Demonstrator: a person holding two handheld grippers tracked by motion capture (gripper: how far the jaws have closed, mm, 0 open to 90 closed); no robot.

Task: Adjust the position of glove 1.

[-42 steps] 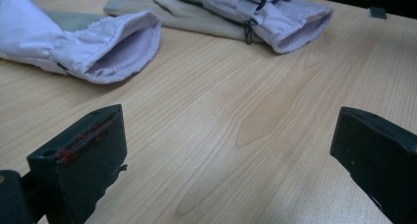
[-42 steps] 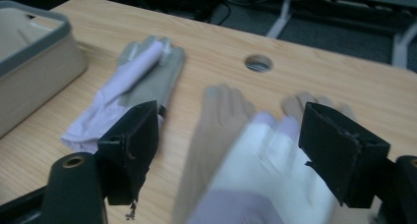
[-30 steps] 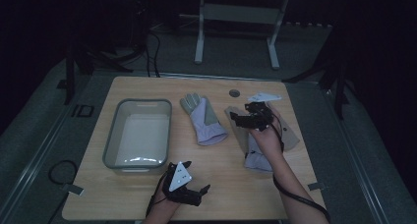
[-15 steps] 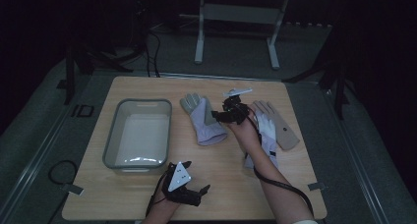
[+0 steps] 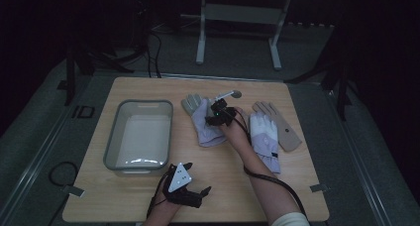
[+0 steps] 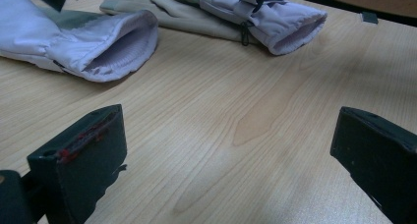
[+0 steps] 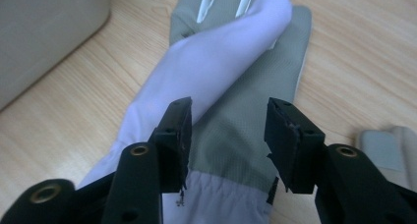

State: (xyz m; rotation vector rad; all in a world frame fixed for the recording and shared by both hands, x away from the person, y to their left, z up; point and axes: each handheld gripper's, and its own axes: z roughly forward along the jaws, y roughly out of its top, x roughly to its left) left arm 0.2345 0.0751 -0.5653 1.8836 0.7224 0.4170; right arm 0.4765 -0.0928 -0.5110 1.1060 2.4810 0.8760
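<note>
A lavender and grey glove lies palm up in the middle of the wooden table. My right gripper hovers low over it. In the right gripper view the jaws stand half apart above the grey palm, beside the lavender thumb. They have just been closing, and the pads are not pressing on the cloth. A second lavender glove and a tan glove lie to the right. My left gripper rests near the front edge, wide open over bare wood.
A grey plastic bin stands at the left of the table, and its wall is close to the glove. A small round object lies near the far edge. Glove cuffs lie ahead of my left gripper.
My right gripper has moved left from the gloves at the right to the middle glove and come lower. The left gripper has stayed in place.
</note>
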